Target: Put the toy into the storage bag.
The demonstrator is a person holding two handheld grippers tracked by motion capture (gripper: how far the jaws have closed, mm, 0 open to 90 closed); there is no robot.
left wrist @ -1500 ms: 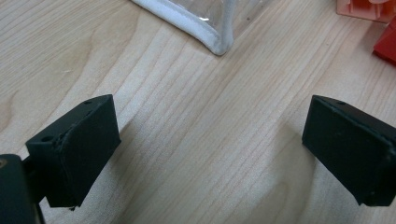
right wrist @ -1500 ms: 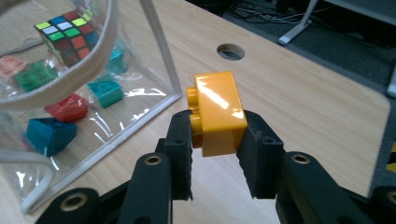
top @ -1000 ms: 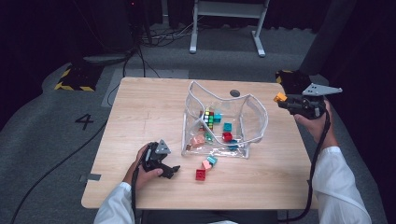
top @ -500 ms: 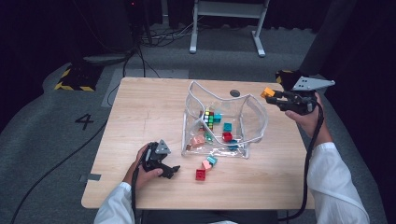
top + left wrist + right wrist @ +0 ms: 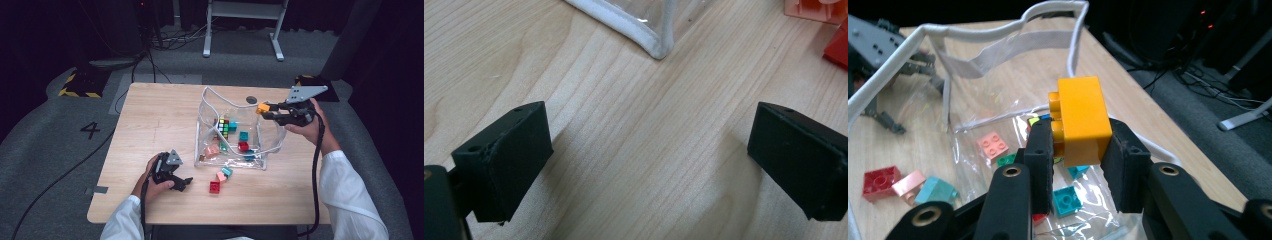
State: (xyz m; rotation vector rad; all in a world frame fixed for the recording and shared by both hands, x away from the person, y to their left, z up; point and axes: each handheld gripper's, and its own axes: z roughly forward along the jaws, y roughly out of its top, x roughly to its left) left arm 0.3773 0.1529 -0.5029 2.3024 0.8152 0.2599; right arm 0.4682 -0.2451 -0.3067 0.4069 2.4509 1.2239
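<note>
**Orange brick held over the clear bag**

While the left gripper (image 5: 186, 183) rests on the table (image 5: 150, 125) at the near edge, its jaws stand wide apart with bare wood between them. Just beyond lie a red brick (image 5: 214, 187), a pink brick (image 5: 220, 176) and a teal brick (image 5: 227, 171), outside the clear bag (image 5: 227, 102). Farther off, the right gripper (image 5: 267, 111) pinches an orange brick (image 5: 1080, 120) above the bag's open rim.

Wooden table (image 5: 150, 125) bears clear bag (image 5: 260, 161), loose bricks (image 5: 220, 180).
</note>
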